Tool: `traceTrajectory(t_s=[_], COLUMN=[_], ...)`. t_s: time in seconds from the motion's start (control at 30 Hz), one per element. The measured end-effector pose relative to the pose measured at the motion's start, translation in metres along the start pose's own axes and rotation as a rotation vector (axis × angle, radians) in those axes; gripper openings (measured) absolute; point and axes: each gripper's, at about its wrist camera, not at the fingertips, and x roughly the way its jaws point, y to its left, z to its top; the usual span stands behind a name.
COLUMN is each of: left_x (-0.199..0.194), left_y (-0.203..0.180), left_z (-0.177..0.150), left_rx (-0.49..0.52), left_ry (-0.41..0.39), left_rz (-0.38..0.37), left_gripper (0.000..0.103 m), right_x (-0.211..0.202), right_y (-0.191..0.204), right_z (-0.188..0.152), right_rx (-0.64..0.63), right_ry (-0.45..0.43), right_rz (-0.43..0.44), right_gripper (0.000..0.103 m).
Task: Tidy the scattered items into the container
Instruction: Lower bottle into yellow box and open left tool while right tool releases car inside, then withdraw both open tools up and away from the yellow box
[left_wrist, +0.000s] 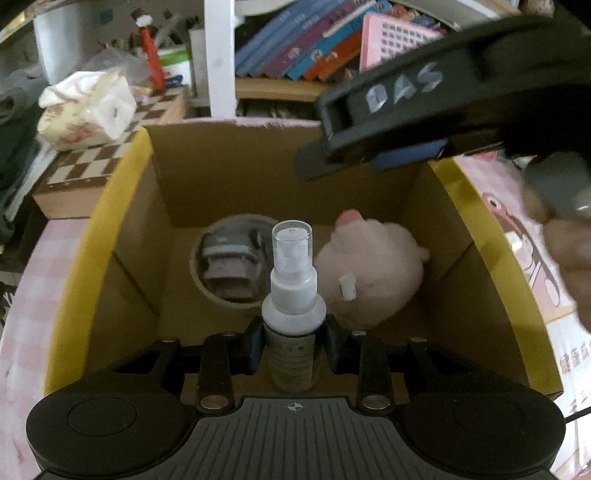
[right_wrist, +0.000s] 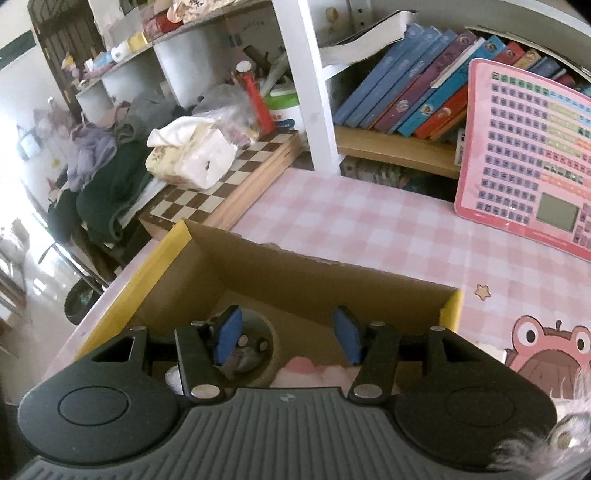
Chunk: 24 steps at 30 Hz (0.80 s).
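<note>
**Spray bottle held over the box, ready to be set down**

The spray bottle (left_wrist: 293, 295) stands upright between the pads of the left gripper (left_wrist: 294, 345), which is closed on its body just under the white collar. Its long axis runs straight up and down, and the clear cap points to the top. It hangs inside the opening of the cardboard box (left_wrist: 155, 177), above the floor.

Below it, on the box floor, lie a roll of tape (left_wrist: 229, 266) and a pink plush toy (left_wrist: 373, 273), very near each other. To do this step well, I think the hand should lower the bottle into the free gap in front of these two and release only when the base is near the floor, so it does not tip over.

The right gripper (right_wrist: 288, 339) is above the same box with its blue pads apart and nothing between them.
</note>
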Motion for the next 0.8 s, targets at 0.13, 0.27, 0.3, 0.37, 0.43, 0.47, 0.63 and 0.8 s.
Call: traceTrajectory(t_s=[0.13, 0.27, 0.3, 0.37, 0.43, 0.47, 0.63, 0.8], left_x=[0.002, -0.003, -0.006, -0.014, -0.024, -0.031, -0.064, -0.093], left_y=[-0.004, -0.006, -0.006, -0.004, -0.003, -0.001, 0.005, 0.007], left_z=[0.002, 0.003, 0.003, 0.003, 0.003, 0.003, -0.003, -0.014], left_rx=[0.006, 0.017, 0.017, 0.019, 0.02, 0.02, 0.024, 0.032], left_ry=[-0.001, -0.019, -0.029, -0.063, -0.098, -0.119, -0.203, -0.261], left_rz=[-0.012, -0.007, -0.007, 0.0, 0.01, 0.013, 0.013, -0.001], left_gripper=[0.032, 0.046, 0.05, 0.057, 0.059, 0.061, 0.065, 0.066], right_x=[-0.006, -0.009, -0.01, -0.012, -0.016, -0.018, -0.037, -0.062], right_y=[-0.001, -0.001, 0.0, 0.002, 0.004, 0.005, 0.012, 0.027], right_z=[-0.008, -0.017, -0.019, -0.022, -0.024, -0.025, -0.031, -0.039], right_rx=[-0.002, 0.001, 0.001, 0.0, 0.0, 0.002, 0.006, -0.013], right_ry=[0.01, 0.024, 0.026, 0.026, 0.02, 0.015, -0.021, -0.068], right_rz=[0.001, -0.001, -0.002, -0.004, -0.004, -0.005, -0.011, -0.029], right_gripper=[0.053, 0.053, 0.053, 0.054, 0.054, 0.054, 0.055, 0.055])
